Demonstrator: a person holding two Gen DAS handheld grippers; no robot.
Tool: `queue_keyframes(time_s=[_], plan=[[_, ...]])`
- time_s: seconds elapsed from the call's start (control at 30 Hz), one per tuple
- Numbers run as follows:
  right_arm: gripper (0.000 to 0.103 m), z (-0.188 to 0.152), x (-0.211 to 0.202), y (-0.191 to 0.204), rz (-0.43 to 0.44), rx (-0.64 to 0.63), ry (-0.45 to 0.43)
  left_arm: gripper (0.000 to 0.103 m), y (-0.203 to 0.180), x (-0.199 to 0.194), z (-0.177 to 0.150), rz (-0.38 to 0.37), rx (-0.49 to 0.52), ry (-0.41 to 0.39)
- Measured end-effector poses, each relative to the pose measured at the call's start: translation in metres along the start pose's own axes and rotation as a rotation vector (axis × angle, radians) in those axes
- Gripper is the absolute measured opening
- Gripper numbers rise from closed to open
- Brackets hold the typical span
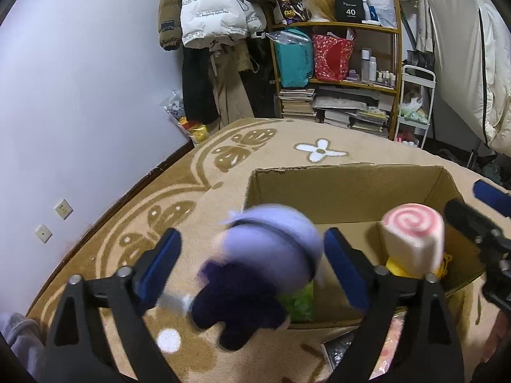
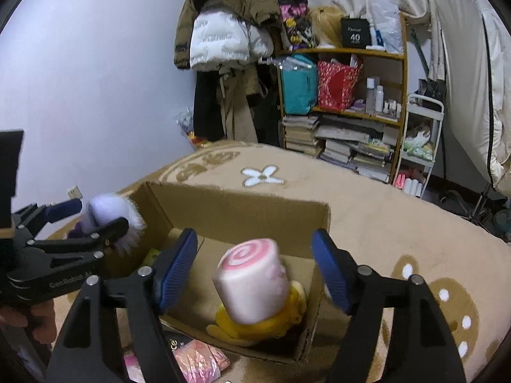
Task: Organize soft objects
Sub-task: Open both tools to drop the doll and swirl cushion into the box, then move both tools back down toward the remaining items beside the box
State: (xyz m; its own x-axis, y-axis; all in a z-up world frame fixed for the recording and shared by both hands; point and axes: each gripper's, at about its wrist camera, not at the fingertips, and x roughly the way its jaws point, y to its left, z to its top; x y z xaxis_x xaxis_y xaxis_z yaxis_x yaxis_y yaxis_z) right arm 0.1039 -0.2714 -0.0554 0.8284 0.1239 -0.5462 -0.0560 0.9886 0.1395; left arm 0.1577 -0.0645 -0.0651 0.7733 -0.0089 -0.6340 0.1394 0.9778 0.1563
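Note:
A purple plush doll with a lavender head (image 1: 255, 268) is blurred between the wide-apart fingers of my left gripper (image 1: 252, 268), at the near left edge of the cardboard box (image 1: 345, 178); the fingers do not touch it. It also shows in the right wrist view (image 2: 108, 214). My right gripper (image 2: 254, 271) is open above the box (image 2: 236, 204). Below it a white roll plush with a pink swirl (image 2: 252, 284) lies on a yellow plush (image 2: 255, 327) inside the box. The roll also shows in the left wrist view (image 1: 413, 236). A green item (image 1: 298, 303) lies in the box.
The box stands on a beige patterned rug (image 1: 198, 198). Pink packets (image 2: 198, 360) lie by the box's near side. A shelf with books and bags (image 1: 338, 73), hanging coats (image 1: 210, 32) and a white cart (image 1: 415, 105) stand behind.

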Motion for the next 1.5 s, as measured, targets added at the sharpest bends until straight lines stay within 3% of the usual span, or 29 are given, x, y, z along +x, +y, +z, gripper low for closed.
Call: queue_keyframes(time_s=[0.07, 0.13, 0.33, 0.43, 0.57, 0.9, 1.5], plan=[[0.082, 0.001, -0.005, 0.000, 0.006, 0.003, -0.002, 0.098, 0.001, -0.003, 0.000, 0.015, -0.004, -0.005], [0.094, 0.002, -0.010, -0.001, 0.005, 0.007, -0.009, 0.099, 0.004, -0.006, 0.001, 0.015, -0.014, -0.009], [0.097, 0.002, -0.020, 0.002, -0.003, -0.005, -0.008, 0.100, 0.016, -0.013, 0.004, 0.005, -0.058, -0.002], [0.103, 0.002, -0.022, 0.002, -0.006, -0.003, -0.003, 0.101, 0.024, -0.019, 0.004, -0.022, -0.102, 0.002], [0.103, -0.004, -0.030, 0.005, -0.002, -0.003, 0.009, 0.101, 0.032, -0.028, 0.000, -0.033, -0.132, 0.016], [0.103, -0.019, -0.050, 0.010, -0.009, 0.002, 0.063, 0.101, 0.026, -0.052, -0.011, -0.023, -0.074, 0.048], [0.103, -0.058, -0.087, 0.019, -0.040, 0.033, 0.169, 0.101, 0.012, -0.088, -0.046, -0.114, -0.031, 0.149]])
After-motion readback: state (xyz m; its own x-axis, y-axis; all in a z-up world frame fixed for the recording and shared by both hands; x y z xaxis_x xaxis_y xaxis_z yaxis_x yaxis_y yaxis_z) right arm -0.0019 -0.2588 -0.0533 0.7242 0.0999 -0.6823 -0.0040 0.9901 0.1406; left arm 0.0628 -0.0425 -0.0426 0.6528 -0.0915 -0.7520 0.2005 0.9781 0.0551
